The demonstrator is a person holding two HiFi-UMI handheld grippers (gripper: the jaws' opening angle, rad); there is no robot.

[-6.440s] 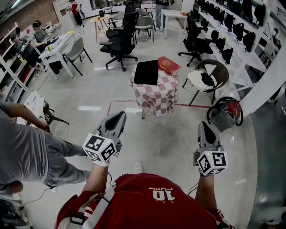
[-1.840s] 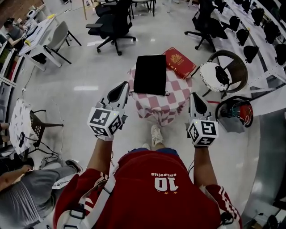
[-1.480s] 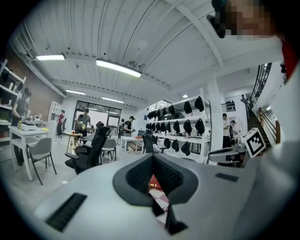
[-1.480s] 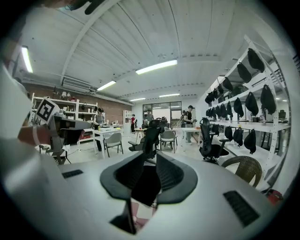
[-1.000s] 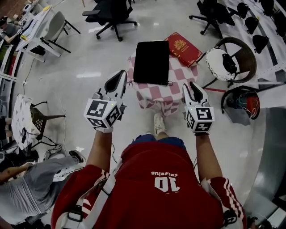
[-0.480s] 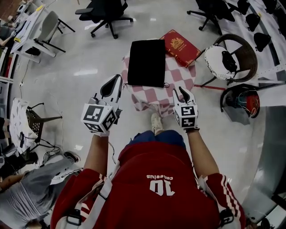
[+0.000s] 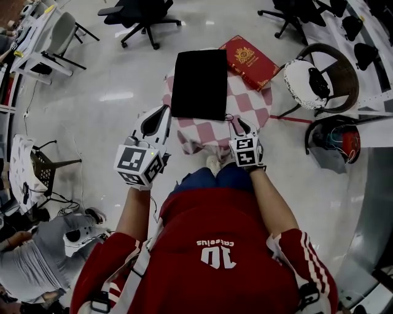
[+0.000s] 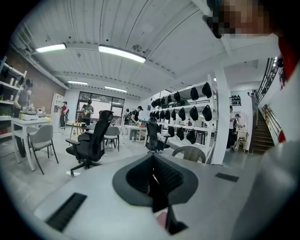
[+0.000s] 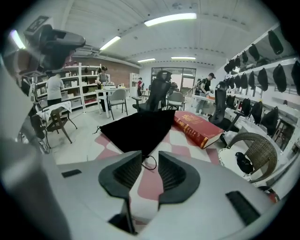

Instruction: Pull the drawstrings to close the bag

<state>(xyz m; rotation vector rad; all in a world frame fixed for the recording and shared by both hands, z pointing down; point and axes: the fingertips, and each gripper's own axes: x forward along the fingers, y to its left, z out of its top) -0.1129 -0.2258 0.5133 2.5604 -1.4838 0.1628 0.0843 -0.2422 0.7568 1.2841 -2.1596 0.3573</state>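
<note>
A flat black drawstring bag (image 7: 198, 83) lies on a small table under a pink-and-white checked cloth (image 7: 245, 110). In the right gripper view the bag (image 9: 136, 127) spreads ahead, and the thin loop of its drawstring (image 9: 151, 164) rests on the cloth just past the jaw tips. My right gripper (image 7: 237, 124) (image 9: 150, 157) is open, tilted down over the bag's near right corner, and holds nothing. To the left, off the table's edge, my left gripper (image 7: 161, 113) (image 8: 152, 161) is shut and empty; it points out across the room.
A red book (image 7: 249, 60) (image 9: 197, 129) lies at the table's far right corner. A wicker chair with a white cushion (image 7: 313, 83) stands to the right, office chairs (image 7: 138, 15) beyond. A person crouches on the floor at the lower left (image 7: 37, 276).
Both grippers have come down toward the table. The right one dropped further and tipped downward, ending at the bag's near right corner. Jaws are unchanged.
</note>
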